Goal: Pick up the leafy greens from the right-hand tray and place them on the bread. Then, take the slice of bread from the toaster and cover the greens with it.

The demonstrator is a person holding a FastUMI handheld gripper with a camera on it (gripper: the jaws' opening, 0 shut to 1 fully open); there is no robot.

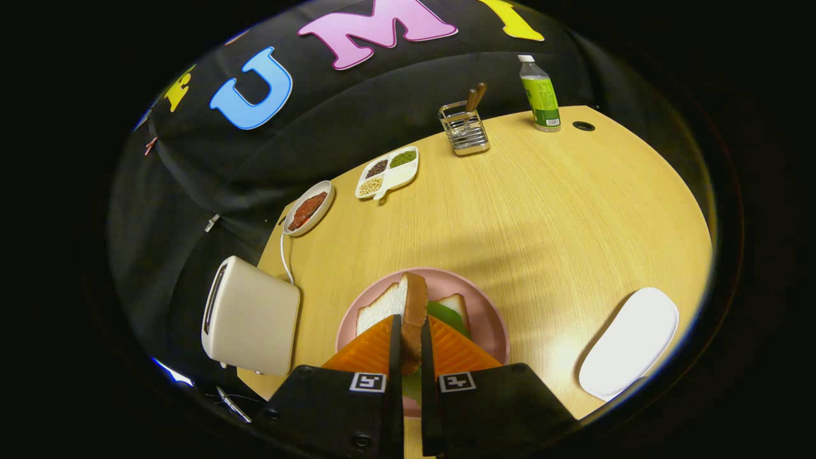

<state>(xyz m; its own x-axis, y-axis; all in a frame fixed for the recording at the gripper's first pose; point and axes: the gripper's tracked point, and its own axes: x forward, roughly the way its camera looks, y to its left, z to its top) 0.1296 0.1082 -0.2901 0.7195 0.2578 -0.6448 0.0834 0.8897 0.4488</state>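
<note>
My gripper [408,328] is shut on a slice of bread [398,306], held on edge between the two fingers, crust side to the right. It hangs just above a pink plate [491,312]. On the plate lie leafy greens [446,315] on top of another bread slice [456,305], partly hidden by my fingers. A cream toaster [252,315] stands to the left of the plate, its slot showing no bread. The white tray [631,344] on the right has nothing on it.
At the back of the wooden table [542,210] stand a metal rack with a wooden-handled tool [464,127], a green-labelled bottle [540,95], a divided dish of grains [387,172] and a small dish of red paste [309,208]. The toaster's cord [284,255] runs behind the toaster.
</note>
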